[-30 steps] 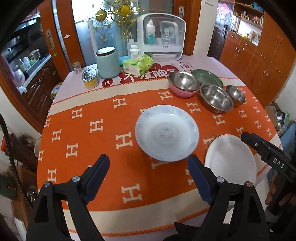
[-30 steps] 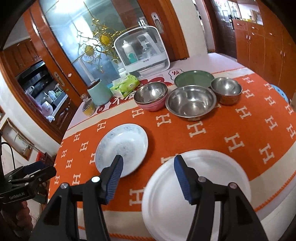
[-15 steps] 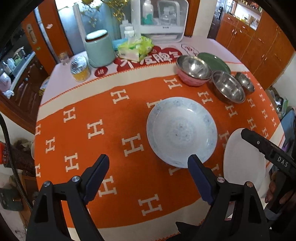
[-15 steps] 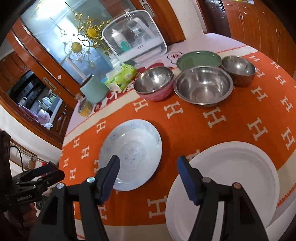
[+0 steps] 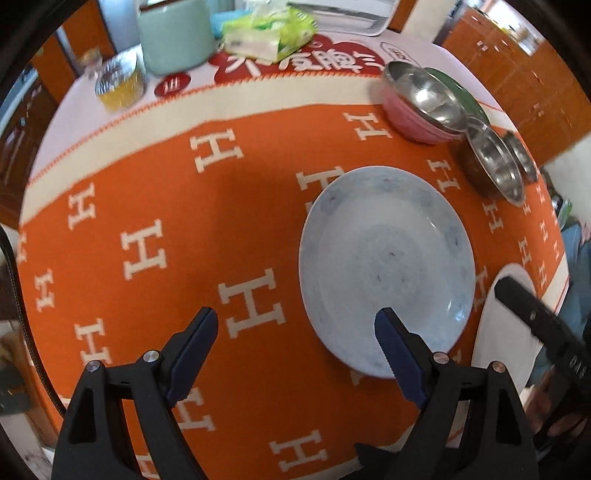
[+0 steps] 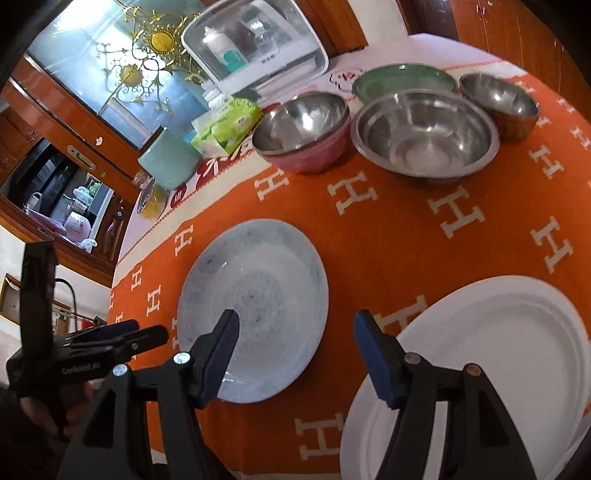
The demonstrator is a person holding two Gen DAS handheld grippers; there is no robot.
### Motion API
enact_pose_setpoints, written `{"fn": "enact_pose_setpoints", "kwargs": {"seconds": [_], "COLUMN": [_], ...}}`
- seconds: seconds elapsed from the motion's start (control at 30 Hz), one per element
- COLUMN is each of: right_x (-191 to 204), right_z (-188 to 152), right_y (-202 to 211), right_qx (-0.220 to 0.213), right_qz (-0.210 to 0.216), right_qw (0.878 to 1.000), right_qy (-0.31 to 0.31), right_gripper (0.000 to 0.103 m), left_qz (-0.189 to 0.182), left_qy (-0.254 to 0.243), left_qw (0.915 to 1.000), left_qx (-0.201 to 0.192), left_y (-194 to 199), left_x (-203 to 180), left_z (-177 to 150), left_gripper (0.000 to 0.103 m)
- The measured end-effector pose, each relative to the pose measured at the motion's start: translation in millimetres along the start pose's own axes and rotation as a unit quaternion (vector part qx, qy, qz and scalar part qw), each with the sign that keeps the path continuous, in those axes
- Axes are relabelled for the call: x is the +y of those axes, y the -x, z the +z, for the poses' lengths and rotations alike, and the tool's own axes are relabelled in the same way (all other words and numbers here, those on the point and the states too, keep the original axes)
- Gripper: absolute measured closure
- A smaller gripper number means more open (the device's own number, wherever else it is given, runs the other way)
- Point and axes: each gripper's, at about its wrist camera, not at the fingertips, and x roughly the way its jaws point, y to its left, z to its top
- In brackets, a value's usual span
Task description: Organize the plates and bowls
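Left gripper (image 5: 295,325) wide open, empty, right pad over blue plate (image 5: 388,266) rim. Right gripper (image 6: 295,332) likewise open, empty, between blue plate and white plate (image 6: 491,365).

You get bright, even daylight in both views. In the right wrist view it comes from the glass door (image 6: 122,70) at eleven o'clock, which is nearly blown out. Highlights glint in the large steel bowl (image 6: 424,136) at one o'clock. Soft shadows lie on the orange cloth (image 5: 229,206) beneath your left gripper's fingers (image 5: 195,347). The left wrist view is motion-smeared, worst at twelve o'clock around the tissue pack (image 5: 269,33). Both frames bulge and go black at the corners.
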Motion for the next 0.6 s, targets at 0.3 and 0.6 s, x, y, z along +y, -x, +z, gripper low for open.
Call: {"fn": "enact_pose_setpoints", "kwargs": {"seconds": [0.3,0.6], "right_x": [-6.5,-14.4], "right_z": [5.4,9.9], "right_y": [-23.2,-38.3], "right_qx": [0.022,0.034], "right_qz": [0.017,0.035], "right_qw": [1.0,0.998], "right_qy": [-0.015,-0.031], "right_gripper": [0.043,0.065], "left_qz": [-0.02,-0.039], "left_qy": [0.053,0.074], "left_qw": [0.9984,0.9964], "left_qx": [-0.004,0.014], "left_y": [-25.1,-44.7], "left_x": [18.1,19.7], "left_z": [11.2,16.9], "left_gripper": [0.021,0.046]}}
